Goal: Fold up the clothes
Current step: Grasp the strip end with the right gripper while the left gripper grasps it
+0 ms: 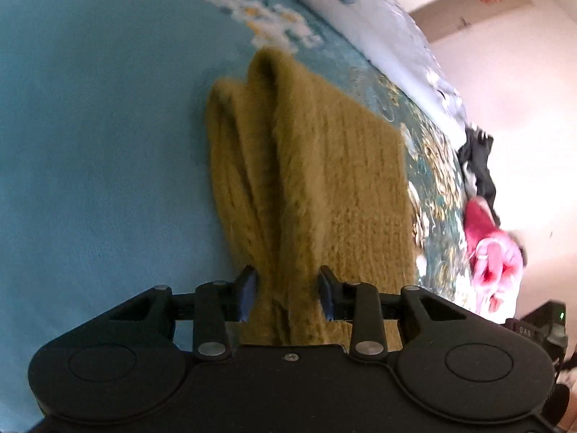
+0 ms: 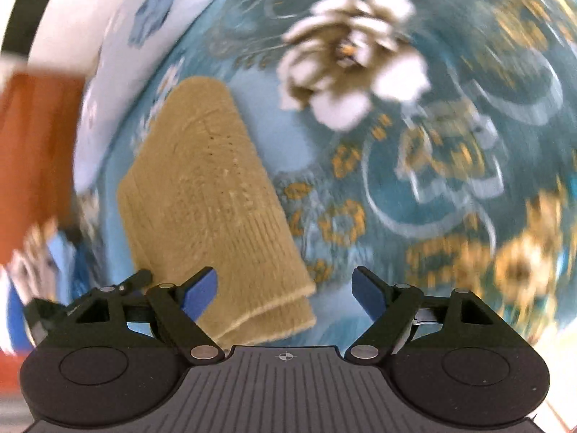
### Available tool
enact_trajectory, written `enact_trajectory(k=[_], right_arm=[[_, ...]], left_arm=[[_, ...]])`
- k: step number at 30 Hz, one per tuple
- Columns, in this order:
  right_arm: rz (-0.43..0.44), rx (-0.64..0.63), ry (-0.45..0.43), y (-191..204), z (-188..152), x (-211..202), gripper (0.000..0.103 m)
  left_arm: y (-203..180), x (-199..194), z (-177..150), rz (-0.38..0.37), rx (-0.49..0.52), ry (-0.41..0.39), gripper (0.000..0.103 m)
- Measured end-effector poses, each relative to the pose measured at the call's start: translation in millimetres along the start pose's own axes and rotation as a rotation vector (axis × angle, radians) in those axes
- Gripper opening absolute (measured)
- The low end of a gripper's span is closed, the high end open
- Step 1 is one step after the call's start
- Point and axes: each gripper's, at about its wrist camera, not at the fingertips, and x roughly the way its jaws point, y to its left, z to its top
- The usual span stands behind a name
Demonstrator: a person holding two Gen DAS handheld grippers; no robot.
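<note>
Mustard knit sweater (image 1: pixel 306 166) is lying folded on the teal flowered bedspread (image 1: pixel 90 144), its near end bunching between the left gripper (image 1: pixel 287 288), whose jaws are clamping it. Over on the right wrist view, the right gripper (image 2: pixel 285 290) is hovering with jaws spread wide, holding nothing, just beside the sweater's corner.

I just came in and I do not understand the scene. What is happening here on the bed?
A person with two handheld grippers is folding clothes on a bed with a teal floral bedspread. The left gripper is shut on one end of a folded mustard knit garment. The right gripper is open and empty, just beside the garment. A pink garment and a dark one lie further off.
</note>
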Motion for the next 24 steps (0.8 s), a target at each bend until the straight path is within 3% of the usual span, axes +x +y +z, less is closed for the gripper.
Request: enact_trajectory(k=[5, 9, 12, 17, 24], right_arm=[[0.105, 0.189, -0.071, -24, -43, 13, 0.081], [0.186, 0.284, -0.096, -26, -67, 39, 0.081], [0.213, 0.312, -0.108, -21, -73, 59, 0.082], [0.256, 0.395, -0.156, -13, -73, 78, 0.087], [0.304, 0.449, -0.202, 0, -72, 94, 0.085]], left_arm=[[0, -11, 39, 0.019, 0.067, -0.026, 0.061], [2, -1, 87, 0.064, 0.086, -0.063, 0.066], [-1, 16, 111, 0.065, 0.104, -0.062, 0.08], [-8, 51, 122, 0.051, 0.172, 0.019, 0.083], [-10, 98, 118, 0.017, 0.271, 0.166, 0.083]])
